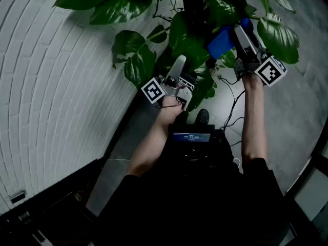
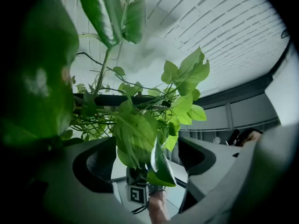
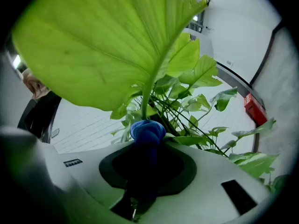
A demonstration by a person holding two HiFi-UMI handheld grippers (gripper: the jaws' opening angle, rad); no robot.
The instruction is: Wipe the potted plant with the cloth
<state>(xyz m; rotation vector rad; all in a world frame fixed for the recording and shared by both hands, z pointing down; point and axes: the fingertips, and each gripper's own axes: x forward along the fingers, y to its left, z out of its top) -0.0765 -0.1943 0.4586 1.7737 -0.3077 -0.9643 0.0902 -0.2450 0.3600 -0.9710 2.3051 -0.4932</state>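
Note:
The potted plant [image 1: 187,40] fills the top of the head view with broad green leaves. My left gripper [image 1: 184,66] reaches up into its lower leaves. In the left gripper view the jaws of that gripper [image 2: 147,158] stand wide open, and a drooping leaf [image 2: 138,136] hangs between them with no pad pressing on it. My right gripper [image 1: 241,35] is higher and to the right, shut on a bunched blue cloth [image 1: 221,42]. The right gripper view shows the cloth [image 3: 147,132] pinched at the jaw tips, right under the stalk of a large pale-green leaf [image 3: 107,41].
A white brick wall [image 1: 56,86] curves along the left, with a dark skirting below it. Black cables [image 1: 231,109] trail over the grey floor [image 1: 292,117]. A small screen [image 1: 192,137] sits on the person's chest. A red box [image 3: 255,109] is mounted on the far wall.

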